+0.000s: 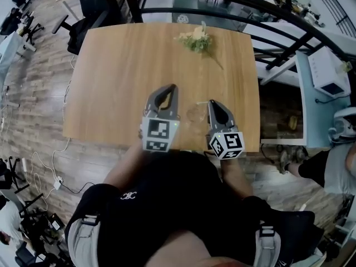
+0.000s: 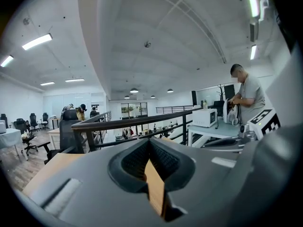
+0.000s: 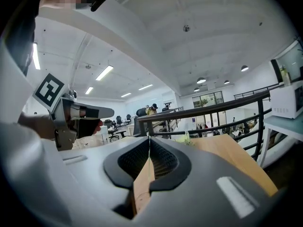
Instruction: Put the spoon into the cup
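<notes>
In the head view a faint clear cup [image 1: 194, 114] stands on the wooden table [image 1: 122, 65] between my two grippers. A thin pale streak beside it may be the spoon [image 1: 201, 102]; it is too faint to tell. My left gripper [image 1: 173, 87] is just left of the cup, and my right gripper [image 1: 211, 102] just right of it. Both point away from me across the table. In the left gripper view the jaws of the left gripper [image 2: 149, 140] meet at the tip with nothing between them. The right gripper [image 3: 149, 138] is shut and empty too. Neither gripper view shows cup or spoon.
A small bunch of flowers [image 1: 197, 39] lies at the table's far edge, also seen as flowers [image 3: 183, 137] ahead of the right gripper. A black railing [image 1: 222, 4] runs behind the table. An office chair [image 1: 89, 4] stands far left, a white side table [image 1: 328, 71] to the right.
</notes>
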### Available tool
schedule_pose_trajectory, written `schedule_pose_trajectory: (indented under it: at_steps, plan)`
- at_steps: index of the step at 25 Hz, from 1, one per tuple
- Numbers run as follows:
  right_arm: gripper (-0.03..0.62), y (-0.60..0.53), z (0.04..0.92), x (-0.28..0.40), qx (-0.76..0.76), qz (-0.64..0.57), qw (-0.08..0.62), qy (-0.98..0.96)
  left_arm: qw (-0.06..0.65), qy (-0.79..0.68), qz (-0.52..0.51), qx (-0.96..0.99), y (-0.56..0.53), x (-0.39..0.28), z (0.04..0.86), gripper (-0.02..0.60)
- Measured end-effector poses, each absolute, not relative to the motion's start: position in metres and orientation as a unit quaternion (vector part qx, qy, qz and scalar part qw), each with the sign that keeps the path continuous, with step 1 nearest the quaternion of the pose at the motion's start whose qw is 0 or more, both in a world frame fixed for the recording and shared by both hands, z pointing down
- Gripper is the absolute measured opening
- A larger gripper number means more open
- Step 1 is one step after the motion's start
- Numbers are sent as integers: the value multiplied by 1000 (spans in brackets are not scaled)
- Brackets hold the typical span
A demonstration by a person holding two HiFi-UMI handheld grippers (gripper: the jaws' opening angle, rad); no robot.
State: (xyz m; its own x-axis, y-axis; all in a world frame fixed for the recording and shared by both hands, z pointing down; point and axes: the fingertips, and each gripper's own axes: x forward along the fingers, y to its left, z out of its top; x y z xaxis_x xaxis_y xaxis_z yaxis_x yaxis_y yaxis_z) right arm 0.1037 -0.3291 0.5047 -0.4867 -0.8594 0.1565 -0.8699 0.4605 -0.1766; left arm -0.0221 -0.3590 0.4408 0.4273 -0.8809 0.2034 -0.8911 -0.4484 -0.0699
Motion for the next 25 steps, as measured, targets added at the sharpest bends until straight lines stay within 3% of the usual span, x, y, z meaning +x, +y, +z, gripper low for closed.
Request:
schedule_pose_trajectory:
  at_steps: [25]
  plan:
    - [11,-332,620,94,502,246,88,-825,50,-516,111,848,-378,-15,456,11]
